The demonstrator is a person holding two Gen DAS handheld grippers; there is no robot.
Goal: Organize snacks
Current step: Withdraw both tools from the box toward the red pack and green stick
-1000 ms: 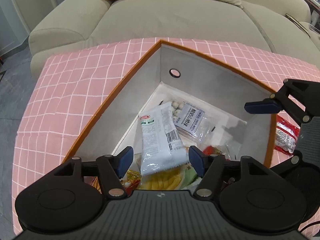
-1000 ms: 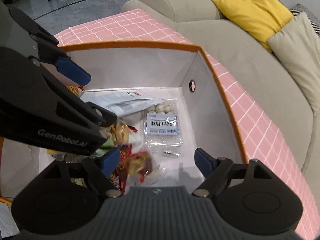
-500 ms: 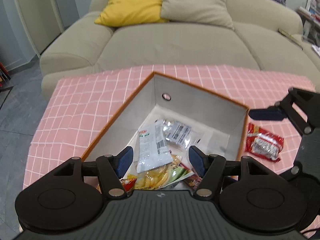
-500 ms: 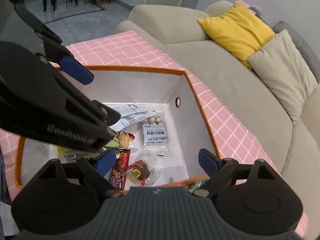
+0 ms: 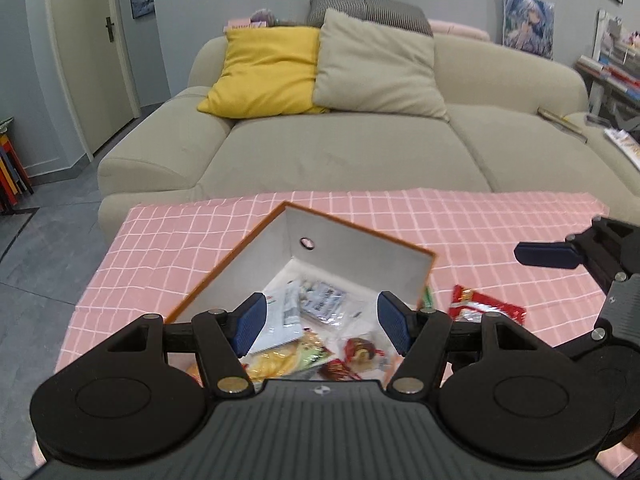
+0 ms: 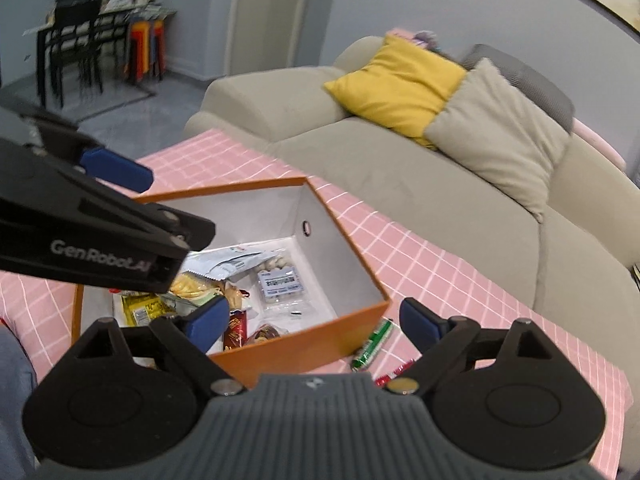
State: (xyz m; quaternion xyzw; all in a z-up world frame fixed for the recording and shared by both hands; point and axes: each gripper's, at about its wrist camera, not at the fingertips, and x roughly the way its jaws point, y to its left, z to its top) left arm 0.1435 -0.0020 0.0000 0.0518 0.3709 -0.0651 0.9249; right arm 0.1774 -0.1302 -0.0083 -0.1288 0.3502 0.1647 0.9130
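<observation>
Both grippers have lifted out of the box (image 5: 362, 258). Left gripper (image 5: 322, 322): jaws apart, empty. Right gripper (image 6: 314, 322): jaws just opened wider, empty. Most snacks (image 6: 276, 280) lie inside; green stick (image 6: 372, 345) and red packet (image 5: 486, 312) remain outside on cloth.

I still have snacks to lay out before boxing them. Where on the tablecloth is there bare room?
The pink checked tablecloth is bare left of the orange box and along the sofa side. It is crowded right of the box, where the red packet and green packet lie. The box floor is mostly covered.
</observation>
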